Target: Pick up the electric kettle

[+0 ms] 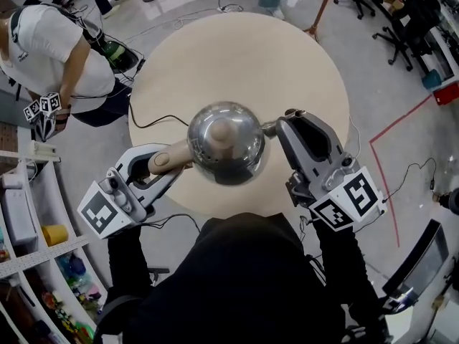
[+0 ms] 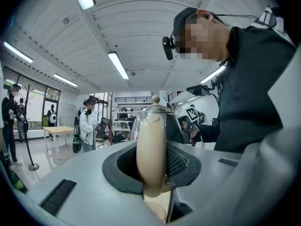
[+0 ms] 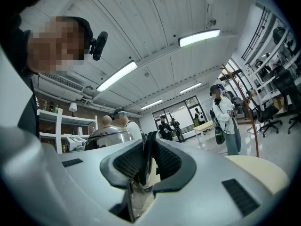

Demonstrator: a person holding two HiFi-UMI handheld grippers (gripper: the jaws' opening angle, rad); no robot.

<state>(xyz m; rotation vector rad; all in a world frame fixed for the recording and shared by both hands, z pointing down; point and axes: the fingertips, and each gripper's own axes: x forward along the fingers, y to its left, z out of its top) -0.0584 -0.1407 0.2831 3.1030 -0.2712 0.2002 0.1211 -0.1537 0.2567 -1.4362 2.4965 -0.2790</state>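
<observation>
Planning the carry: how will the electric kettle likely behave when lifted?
Likely rigid: the electric kettle is polished metal. Its shiny surface looks slippery, so the beige handle in the left gripper is the safer hold. It may tip sideways; the right gripper on the spout helps.

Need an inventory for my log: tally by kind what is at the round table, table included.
kettle: 1
grippers: 2 (left gripper, right gripper)
table: 1
total: 4
</observation>
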